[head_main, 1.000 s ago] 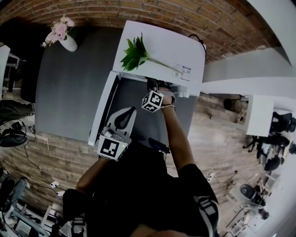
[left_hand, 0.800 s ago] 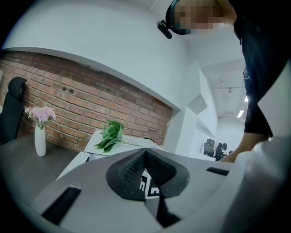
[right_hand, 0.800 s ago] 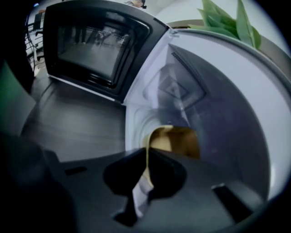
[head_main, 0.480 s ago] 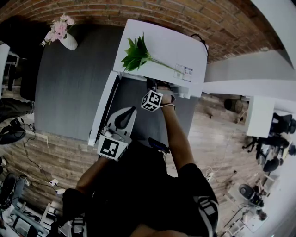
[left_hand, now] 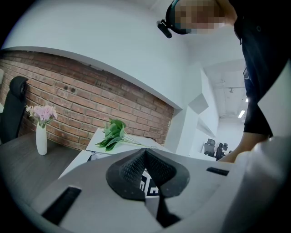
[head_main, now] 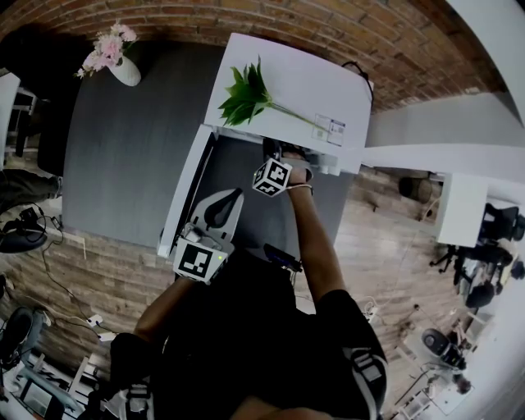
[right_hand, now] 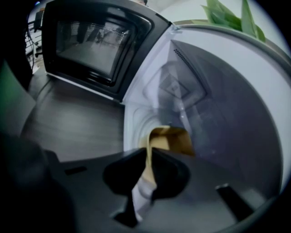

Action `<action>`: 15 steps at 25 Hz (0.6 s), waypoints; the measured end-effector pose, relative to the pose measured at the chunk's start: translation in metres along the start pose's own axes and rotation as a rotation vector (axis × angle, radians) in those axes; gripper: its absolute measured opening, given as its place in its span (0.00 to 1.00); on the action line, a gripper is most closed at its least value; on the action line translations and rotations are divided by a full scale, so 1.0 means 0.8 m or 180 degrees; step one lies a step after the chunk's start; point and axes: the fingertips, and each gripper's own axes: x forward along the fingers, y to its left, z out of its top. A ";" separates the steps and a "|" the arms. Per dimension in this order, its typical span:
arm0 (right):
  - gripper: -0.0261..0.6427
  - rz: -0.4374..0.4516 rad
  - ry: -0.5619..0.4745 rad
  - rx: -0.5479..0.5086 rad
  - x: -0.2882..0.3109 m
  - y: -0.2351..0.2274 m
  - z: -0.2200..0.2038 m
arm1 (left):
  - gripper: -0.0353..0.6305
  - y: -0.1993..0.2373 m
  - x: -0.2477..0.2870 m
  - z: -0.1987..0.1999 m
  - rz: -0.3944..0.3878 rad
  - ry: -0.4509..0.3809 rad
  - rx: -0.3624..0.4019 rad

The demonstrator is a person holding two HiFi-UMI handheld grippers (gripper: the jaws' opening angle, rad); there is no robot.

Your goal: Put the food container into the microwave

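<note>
The white microwave point(head_main: 283, 82) stands on the grey table with its door point(head_main: 182, 189) swung open to the left. In the right gripper view the brown food container point(right_hand: 170, 141) hangs inside the white cavity point(right_hand: 213, 95), its rim pinched between the jaws of my right gripper point(right_hand: 148, 168). In the head view that right gripper point(head_main: 279, 157) reaches into the microwave mouth and the container is hidden. My left gripper point(head_main: 215, 212) hovers below the door, shut, holding nothing; the left gripper view shows its pads point(left_hand: 145, 164) pressed together.
A green leafy sprig point(head_main: 244, 94) lies on top of the microwave. A white vase of pink flowers point(head_main: 115, 61) stands at the table's far left by the brick wall point(head_main: 246, 20). The dark glass door point(right_hand: 97, 38) stands left of the cavity.
</note>
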 end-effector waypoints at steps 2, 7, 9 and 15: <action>0.10 -0.0057 -0.0003 0.0028 -0.002 -0.003 -0.001 | 0.11 0.000 -0.001 0.001 0.0000 -0.0006 -0.0006; 0.10 -0.0199 -0.0058 0.0073 -0.014 -0.013 0.003 | 0.11 -0.003 -0.001 0.003 -0.0034 -0.0026 0.0031; 0.10 -0.0243 -0.0072 0.0069 -0.021 -0.015 0.004 | 0.11 -0.006 -0.002 0.003 -0.0052 -0.0038 0.0035; 0.10 -0.0360 -0.0110 0.0146 -0.047 -0.011 0.006 | 0.11 -0.018 -0.013 0.007 -0.0088 -0.0091 0.0065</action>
